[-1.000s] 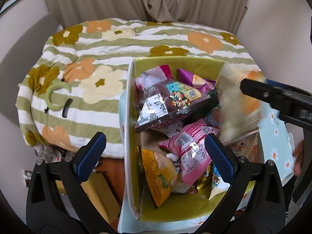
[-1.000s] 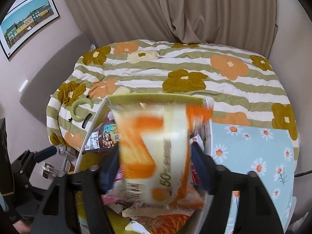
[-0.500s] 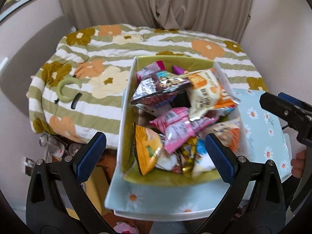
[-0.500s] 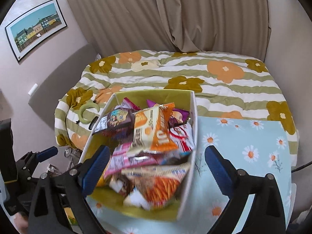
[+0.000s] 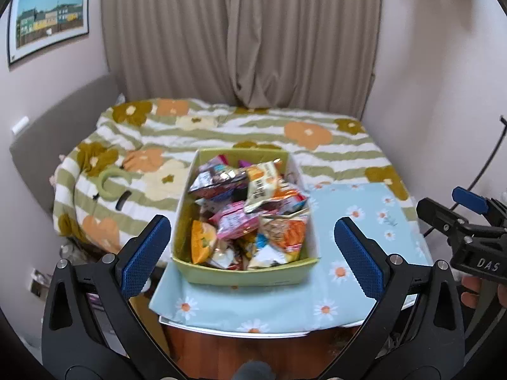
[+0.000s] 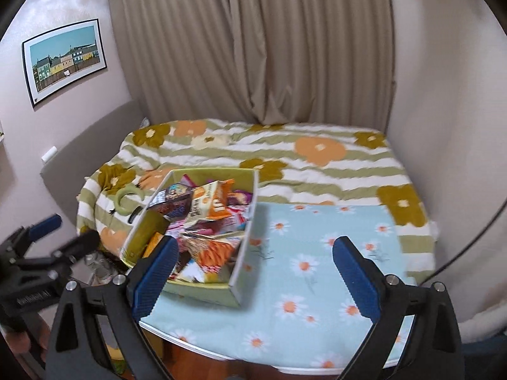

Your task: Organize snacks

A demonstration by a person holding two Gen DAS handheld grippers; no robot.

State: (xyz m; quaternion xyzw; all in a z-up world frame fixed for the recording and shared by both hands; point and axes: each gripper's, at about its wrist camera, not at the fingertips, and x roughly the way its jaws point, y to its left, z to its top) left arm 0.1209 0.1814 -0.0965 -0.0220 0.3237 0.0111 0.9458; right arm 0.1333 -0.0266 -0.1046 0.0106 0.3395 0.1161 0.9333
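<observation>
Right, both grippers hang back from the bench and neither carries anything. Nearest the lens, the left gripper has its blue-padded jaws spread wide with only air between them. Same story on the other side: the right gripper has its jaws parted wide and empty, framing the daisy-print cloth that covers the bench.

On that cloth, toward its left edge, sits the green box, and it is packed. Snack packets are heaped to the rim: an orange bag at the near left corner, a pink packet in the middle, an orange-and-white bag lying on top further back, a dark foil one beside it. From the right wrist view the box stands just beyond the left finger, its white side wall facing the open stretch of cloth.

At the right edge of the left wrist view a person's fingers show under the other gripper's handle.

Beyond the bench lies a bed with a striped flower quilt, a green crescent-shaped thing resting on it. Further back, beige curtains cover the wall, and a framed picture of colourful houses hangs to the left.
</observation>
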